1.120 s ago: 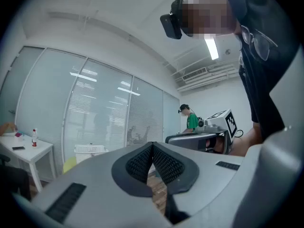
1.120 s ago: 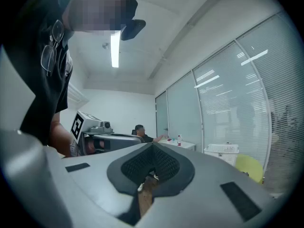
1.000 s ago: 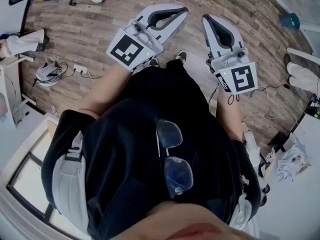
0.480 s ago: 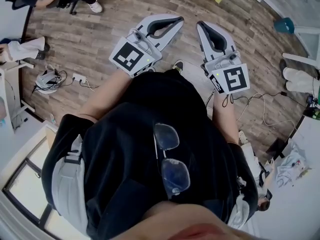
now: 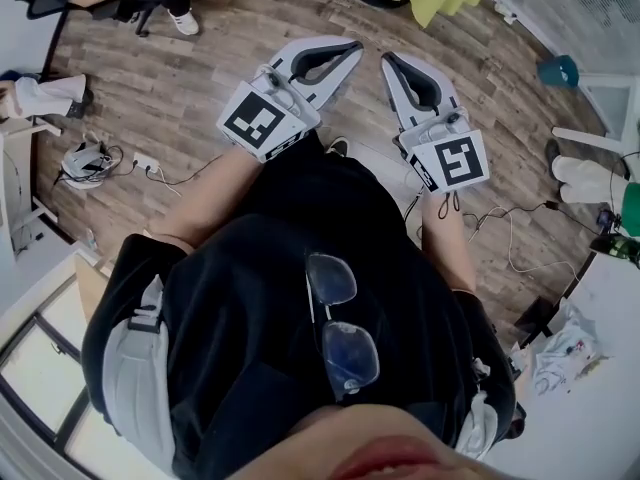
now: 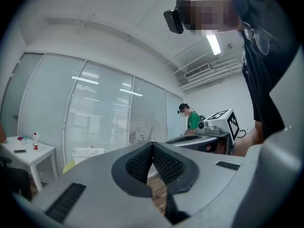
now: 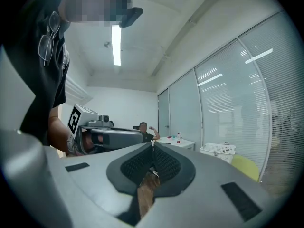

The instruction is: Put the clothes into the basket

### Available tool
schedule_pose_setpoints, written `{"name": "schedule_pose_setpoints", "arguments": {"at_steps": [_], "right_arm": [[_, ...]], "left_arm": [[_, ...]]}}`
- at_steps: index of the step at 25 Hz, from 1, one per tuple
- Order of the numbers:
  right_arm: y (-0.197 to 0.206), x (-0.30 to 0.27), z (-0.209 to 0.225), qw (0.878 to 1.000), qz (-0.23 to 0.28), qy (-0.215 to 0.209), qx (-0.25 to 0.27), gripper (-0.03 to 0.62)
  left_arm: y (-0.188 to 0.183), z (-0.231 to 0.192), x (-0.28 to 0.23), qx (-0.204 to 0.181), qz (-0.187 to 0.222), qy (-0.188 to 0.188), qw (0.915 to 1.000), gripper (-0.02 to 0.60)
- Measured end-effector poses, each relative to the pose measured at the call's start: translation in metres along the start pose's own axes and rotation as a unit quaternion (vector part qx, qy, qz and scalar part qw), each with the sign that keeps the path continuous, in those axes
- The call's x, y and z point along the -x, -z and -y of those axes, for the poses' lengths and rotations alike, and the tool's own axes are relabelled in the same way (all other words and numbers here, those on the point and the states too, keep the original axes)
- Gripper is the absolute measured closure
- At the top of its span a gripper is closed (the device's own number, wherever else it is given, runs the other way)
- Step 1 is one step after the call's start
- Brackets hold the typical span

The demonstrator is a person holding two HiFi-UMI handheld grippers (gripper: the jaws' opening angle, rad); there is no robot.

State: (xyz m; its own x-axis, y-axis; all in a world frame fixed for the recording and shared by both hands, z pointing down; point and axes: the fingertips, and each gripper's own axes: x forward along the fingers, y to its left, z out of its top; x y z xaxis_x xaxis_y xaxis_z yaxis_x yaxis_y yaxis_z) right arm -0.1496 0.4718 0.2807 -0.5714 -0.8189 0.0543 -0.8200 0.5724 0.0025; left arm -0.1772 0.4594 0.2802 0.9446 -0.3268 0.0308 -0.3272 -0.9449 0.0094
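Both claws are pinched shut with nothing in them. The left gripper [image 6: 152, 144] and the right gripper [image 7: 153, 144] point forward, side by side. The white basket [image 7: 219, 149] stands well away ahead by the glass wall [image 7: 228, 103]. Just beside it is a yellow-green thing [image 7: 247, 167], maybe clothes. The right one looks a bit nearer.
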Motion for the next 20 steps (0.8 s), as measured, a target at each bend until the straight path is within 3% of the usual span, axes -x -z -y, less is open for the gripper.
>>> {"name": "schedule_pose_setpoints", "arguments": {"at_steps": [8, 20], "right_arm": [[0.007, -0.02, 0.029, 1.0, -0.002, -0.006, -0.001, 0.566], [0.006, -0.091, 0.103, 1.0, -0.006, 0.005, -0.001, 0.566]], "left_arm": [[0.009, -0.027, -0.025, 0.0, -0.007, -0.007, 0.9999, 0.571], [0.013, -0.112, -0.081, -0.013, -0.013, 0.01, 0.9998, 0.571]]}}
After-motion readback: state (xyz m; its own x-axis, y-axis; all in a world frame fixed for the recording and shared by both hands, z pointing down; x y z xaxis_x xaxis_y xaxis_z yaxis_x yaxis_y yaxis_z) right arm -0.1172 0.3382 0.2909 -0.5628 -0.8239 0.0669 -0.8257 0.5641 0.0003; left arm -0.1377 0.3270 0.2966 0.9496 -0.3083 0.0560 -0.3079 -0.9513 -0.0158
